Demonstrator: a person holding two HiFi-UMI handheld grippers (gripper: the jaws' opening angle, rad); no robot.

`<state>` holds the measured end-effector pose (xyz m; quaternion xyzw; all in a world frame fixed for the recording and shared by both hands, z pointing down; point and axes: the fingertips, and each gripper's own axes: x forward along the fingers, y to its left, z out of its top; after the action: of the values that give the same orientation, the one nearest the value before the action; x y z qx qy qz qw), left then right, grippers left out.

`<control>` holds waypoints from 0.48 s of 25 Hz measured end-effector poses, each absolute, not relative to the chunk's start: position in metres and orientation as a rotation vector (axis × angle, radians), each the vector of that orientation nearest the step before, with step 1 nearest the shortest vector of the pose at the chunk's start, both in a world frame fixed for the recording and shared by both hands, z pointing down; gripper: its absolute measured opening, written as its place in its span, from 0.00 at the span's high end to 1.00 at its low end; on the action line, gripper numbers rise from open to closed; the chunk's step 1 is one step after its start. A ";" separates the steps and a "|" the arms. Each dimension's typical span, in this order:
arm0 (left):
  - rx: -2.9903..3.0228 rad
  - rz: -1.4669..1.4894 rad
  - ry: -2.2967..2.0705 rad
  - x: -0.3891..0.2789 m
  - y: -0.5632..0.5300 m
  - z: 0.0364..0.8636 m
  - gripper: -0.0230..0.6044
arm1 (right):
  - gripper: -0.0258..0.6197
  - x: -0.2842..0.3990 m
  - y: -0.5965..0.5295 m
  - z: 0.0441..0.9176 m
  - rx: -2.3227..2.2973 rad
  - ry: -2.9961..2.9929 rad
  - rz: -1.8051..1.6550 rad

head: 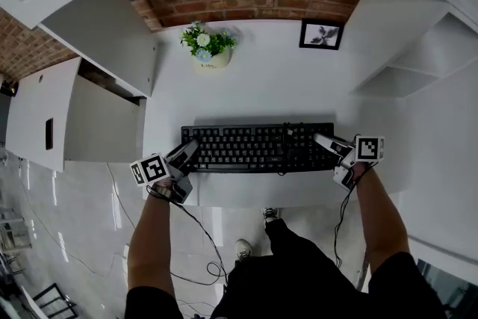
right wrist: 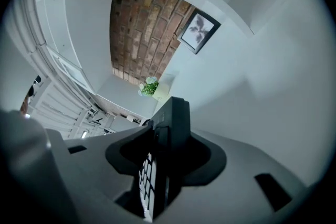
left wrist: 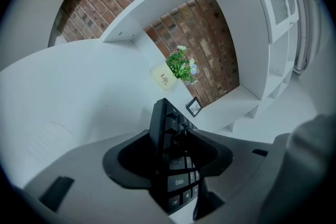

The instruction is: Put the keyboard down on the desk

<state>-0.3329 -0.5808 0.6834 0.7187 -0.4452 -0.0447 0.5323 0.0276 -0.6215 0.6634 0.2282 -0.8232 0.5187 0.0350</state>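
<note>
A black keyboard [head: 258,147] lies flat on the white desk [head: 261,78], close to its front edge. My left gripper [head: 187,153] straddles the keyboard's left end and my right gripper [head: 328,144] its right end. In the left gripper view the keyboard [left wrist: 170,165] runs edge-on between the jaws, with a dark gap beside it. In the right gripper view the keyboard [right wrist: 170,128] also stands between the jaws, with a gap on the key side. Both grippers are open around the keyboard's ends.
A potted plant [head: 208,48] and a framed picture [head: 321,34] stand at the back of the desk against the brick wall. A white cabinet [head: 75,116] flanks the desk's left and white shelves [head: 403,78] its right. Cables hang to the floor below.
</note>
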 end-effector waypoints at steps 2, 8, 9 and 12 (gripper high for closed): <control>1.706 -0.093 -1.077 -0.335 -0.581 0.686 0.60 | 0.68 0.027 -0.621 0.670 0.735 -2.478 1.653; 1.697 -0.025 -1.146 -0.337 -0.582 0.694 0.60 | 0.65 0.032 -0.618 0.691 0.835 -2.314 1.789; 1.697 -0.015 -1.157 -0.336 -0.583 0.694 0.59 | 0.64 0.033 -0.618 0.692 0.844 -2.304 1.781; 1.700 0.019 -1.190 -0.336 -0.584 0.695 0.59 | 0.63 0.035 -0.620 0.698 0.887 -2.268 1.744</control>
<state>-0.3360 -0.5836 0.6947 0.7054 -0.4939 0.0078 0.5084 0.0355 -0.6199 0.6983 0.2954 -0.7551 0.5807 0.0732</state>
